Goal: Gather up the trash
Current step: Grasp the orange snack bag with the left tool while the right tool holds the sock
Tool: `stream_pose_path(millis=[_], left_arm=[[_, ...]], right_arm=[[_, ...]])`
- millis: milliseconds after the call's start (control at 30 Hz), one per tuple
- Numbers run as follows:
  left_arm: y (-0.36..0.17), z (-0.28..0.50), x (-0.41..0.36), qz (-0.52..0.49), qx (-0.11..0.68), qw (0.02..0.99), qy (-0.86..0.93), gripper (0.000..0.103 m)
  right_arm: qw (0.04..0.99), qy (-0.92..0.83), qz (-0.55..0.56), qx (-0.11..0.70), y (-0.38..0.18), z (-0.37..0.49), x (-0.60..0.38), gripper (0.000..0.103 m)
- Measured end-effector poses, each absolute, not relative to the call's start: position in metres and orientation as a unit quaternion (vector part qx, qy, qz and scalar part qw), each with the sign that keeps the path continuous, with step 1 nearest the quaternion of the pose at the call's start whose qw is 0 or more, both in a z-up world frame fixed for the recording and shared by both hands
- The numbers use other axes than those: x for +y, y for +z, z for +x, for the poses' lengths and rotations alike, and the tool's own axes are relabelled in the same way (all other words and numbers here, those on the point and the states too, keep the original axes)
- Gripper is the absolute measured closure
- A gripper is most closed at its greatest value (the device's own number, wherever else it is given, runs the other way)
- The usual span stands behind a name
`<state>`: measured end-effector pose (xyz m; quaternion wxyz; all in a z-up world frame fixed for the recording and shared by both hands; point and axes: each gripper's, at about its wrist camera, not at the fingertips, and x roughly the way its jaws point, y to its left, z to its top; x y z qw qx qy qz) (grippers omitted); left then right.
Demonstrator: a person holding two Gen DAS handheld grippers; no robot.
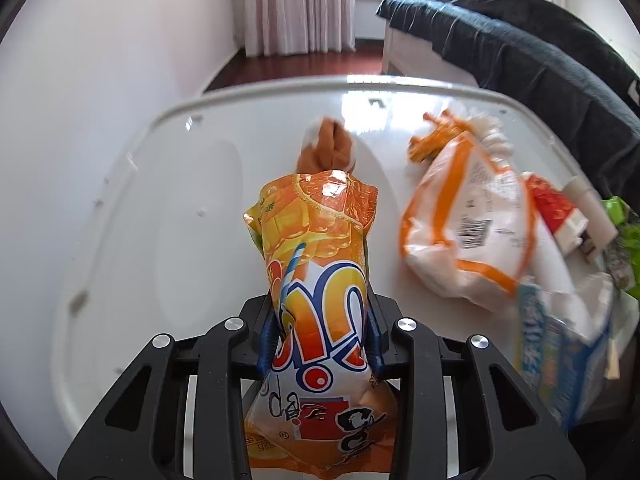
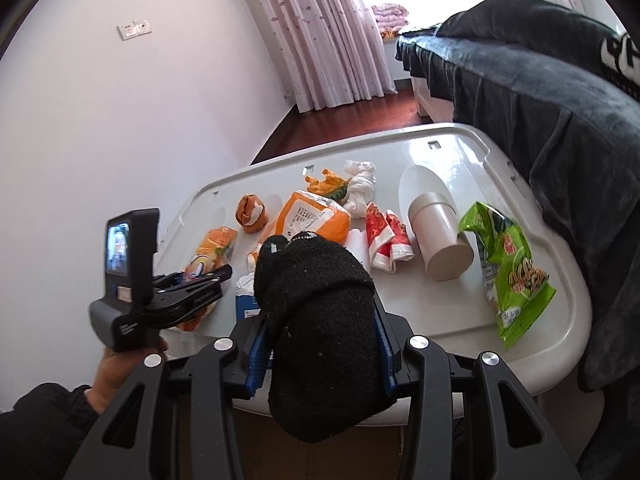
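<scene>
Left tool clenched on orange wrapper, held above the surface. Right tool grasps black sock. Risk: slick wrapper may slip w/ weak grip.

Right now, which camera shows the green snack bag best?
The right wrist view: the green snack bag lies whole and sharp on the white table. The left wrist view catches only a blurred green scrap at its right edge.
</scene>
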<state>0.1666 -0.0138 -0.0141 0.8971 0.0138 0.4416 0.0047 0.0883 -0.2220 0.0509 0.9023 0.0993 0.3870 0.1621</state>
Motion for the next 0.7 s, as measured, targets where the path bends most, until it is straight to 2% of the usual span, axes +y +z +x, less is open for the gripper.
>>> stream_pose_path(millis=[267, 400, 533, 700], left_arm=[[0.074, 0.077, -0.022, 0.008, 0.369, 0.929, 0.000, 0.070], [0.094, 0.024, -0.024, -0.001, 0.358, 0.934, -0.010, 0.070], [0.090, -0.029, -0.026, 0.004, 0.363, 0.932, -0.010, 0.070], [0.046, -0.079, -0.030, 0.015, 0.396, 0.918, -0.015, 0.070]], right_arm=[[0.924, 0.162, 0.072, 0.339, 0.067, 0.059, -0.215, 0.060], [0.923, 0.179, 0.064, 0.334, 0.075, 0.022, -0.209, 0.060], [0.913, 0.197, 0.073, 0.349, 0.072, -0.025, -0.204, 0.060], [0.902, 0.198, 0.051, 0.380, 0.046, -0.073, -0.188, 0.060]])
